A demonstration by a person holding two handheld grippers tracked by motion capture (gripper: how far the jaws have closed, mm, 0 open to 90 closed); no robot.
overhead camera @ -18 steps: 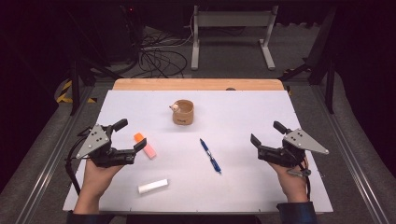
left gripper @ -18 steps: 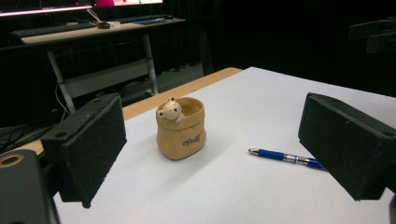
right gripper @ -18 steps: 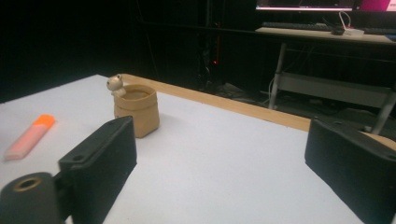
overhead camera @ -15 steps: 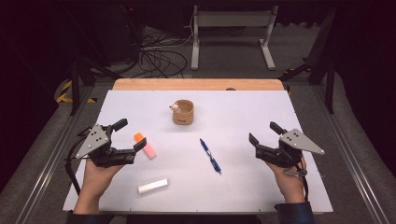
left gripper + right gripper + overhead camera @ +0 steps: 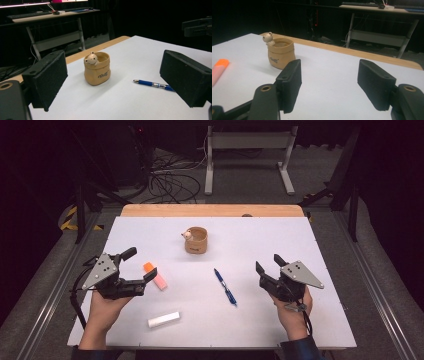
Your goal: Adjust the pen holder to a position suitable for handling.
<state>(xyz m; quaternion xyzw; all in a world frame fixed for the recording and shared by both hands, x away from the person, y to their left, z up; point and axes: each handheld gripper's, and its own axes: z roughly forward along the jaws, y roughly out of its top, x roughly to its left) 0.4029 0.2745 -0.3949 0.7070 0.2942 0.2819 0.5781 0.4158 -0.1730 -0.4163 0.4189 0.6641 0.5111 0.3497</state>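
A tan bear-faced cup (image 5: 196, 240) stands upright at the middle back of the white table top (image 5: 310, 240). In front of it lies a blue pen (image 5: 225, 286). An orange-capped pink highlighter (image 5: 155, 275) lies left of the pen, just by my left gripper (image 5: 140, 264), which is open and holds nothing. My right gripper (image 5: 269, 264) hovers right of the pen, also open and holding nothing. The left gripper view looks past its wide jaws at the cup (image 5: 97, 68) and pen (image 5: 152, 84). The right gripper view has the cup (image 5: 280, 53) and highlighter (image 5: 219, 68) ahead to the left.
A white stick-like piece (image 5: 163, 319) lies near the table's front edge, left of centre. A wooden strip (image 5: 210, 210) runs along the far edge. Beyond it are cables on the floor and a metal stand (image 5: 247, 155).
My right gripper has shifted a little to the left, toward the pen. The left gripper and the objects on the table have stayed where they were.
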